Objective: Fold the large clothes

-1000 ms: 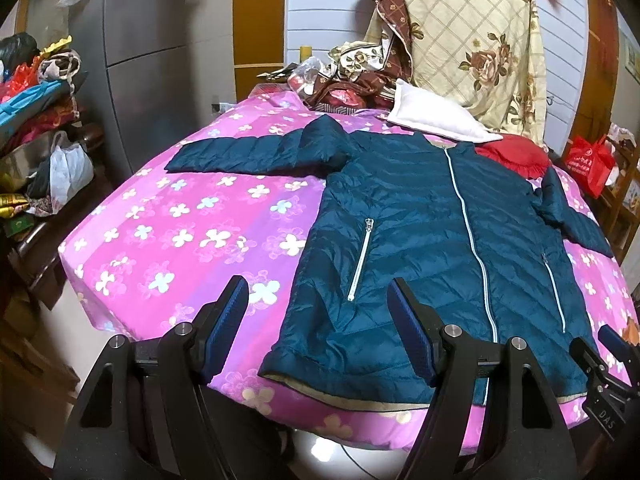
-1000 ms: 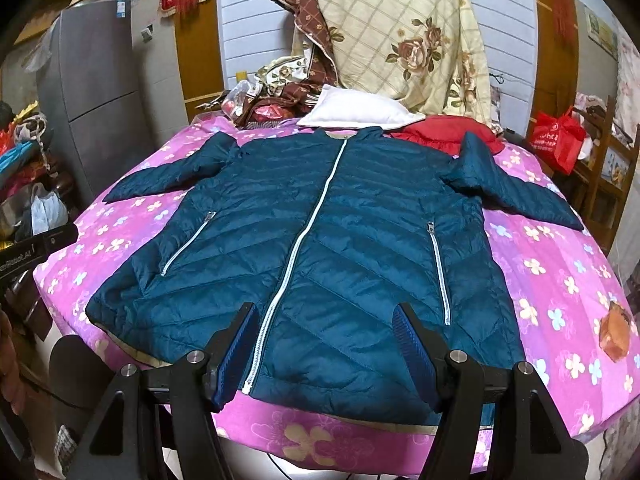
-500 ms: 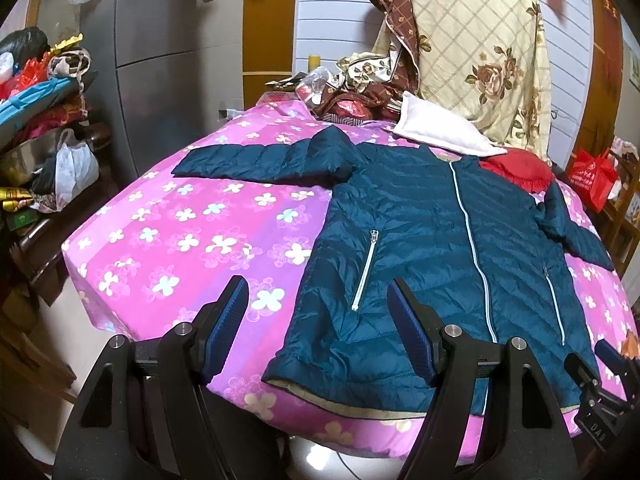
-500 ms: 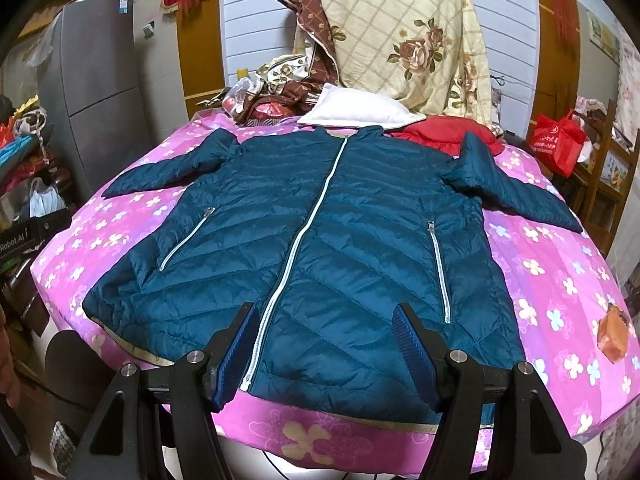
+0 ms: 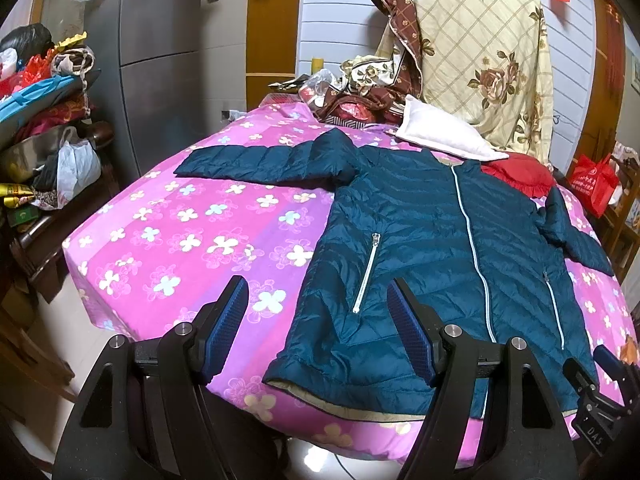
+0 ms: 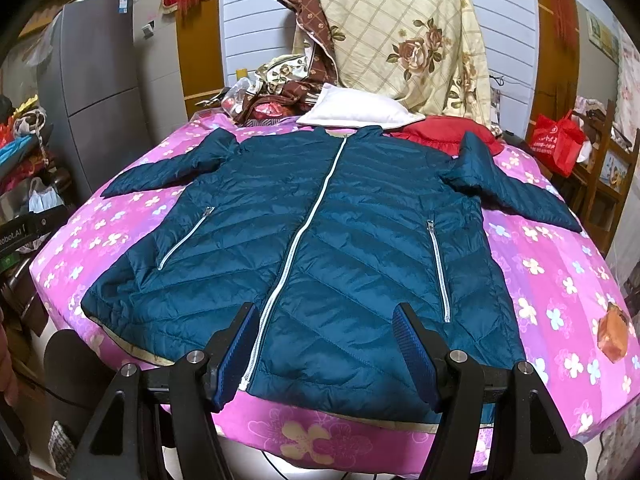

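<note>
A dark teal quilted jacket [image 5: 432,248] [image 6: 320,248] lies flat and zipped on the pink flowered bedspread [image 5: 180,240] [image 6: 560,280], collar at the far end, both sleeves spread sideways. My left gripper [image 5: 318,304] hovers open above the near edge of the bed, by the jacket's lower left hem corner, with nothing between its blue pads. Open as well, my right gripper [image 6: 326,332] hangs over the jacket's bottom hem near the white centre zip, holding nothing. The right gripper's tip [image 5: 600,380] shows at the lower right of the left wrist view.
A white pillow [image 6: 352,108], a red cloth [image 6: 440,128] and a floral quilt [image 6: 400,32] pile up at the bed's far end. A grey fridge [image 5: 160,60] and cluttered shelves [image 5: 40,128] stand on the left. A red bag [image 6: 556,140] sits right; a small orange object [image 6: 612,332] lies on the bedspread.
The left wrist view has drifted slightly, so the jacket sits a little lower and further right in it. Both grippers keep the same opening; the jacket has not moved.
</note>
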A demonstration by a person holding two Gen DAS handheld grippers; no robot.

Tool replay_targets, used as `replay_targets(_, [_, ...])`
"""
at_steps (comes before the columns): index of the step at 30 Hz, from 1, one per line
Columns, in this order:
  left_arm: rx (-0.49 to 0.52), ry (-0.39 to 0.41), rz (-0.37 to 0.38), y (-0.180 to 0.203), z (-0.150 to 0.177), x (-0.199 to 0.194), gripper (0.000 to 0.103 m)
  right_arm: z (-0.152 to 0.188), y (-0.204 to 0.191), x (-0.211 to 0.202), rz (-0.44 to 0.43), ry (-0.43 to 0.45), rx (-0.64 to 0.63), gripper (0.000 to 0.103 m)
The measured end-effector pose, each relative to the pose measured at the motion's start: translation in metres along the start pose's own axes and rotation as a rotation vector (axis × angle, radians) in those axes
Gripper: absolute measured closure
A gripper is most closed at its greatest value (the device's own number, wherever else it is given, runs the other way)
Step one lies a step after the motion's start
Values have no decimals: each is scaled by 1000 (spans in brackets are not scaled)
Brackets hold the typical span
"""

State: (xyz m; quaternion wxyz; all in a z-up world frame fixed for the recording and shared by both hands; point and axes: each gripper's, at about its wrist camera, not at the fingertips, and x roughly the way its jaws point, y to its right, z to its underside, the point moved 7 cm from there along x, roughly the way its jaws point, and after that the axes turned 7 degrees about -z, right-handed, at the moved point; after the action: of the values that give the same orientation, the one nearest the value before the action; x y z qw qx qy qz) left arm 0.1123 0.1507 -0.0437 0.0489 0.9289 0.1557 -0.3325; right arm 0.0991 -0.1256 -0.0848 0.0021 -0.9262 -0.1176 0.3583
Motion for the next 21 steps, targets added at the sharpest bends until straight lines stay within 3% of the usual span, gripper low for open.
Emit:
replay_targets(11, [-12, -11, -8, -3, 0, 1, 31, 0, -4, 5, -5, -1, -14, 36])
replay_targets(16, [-46, 4, -74, -28, -5, -11, 31, -21, -11, 16, -15, 75, -16, 36])
replay_targets(21, [-116, 6, -143, -63, -15, -23, 31, -49, -29, 31, -94, 90, 5, 36])
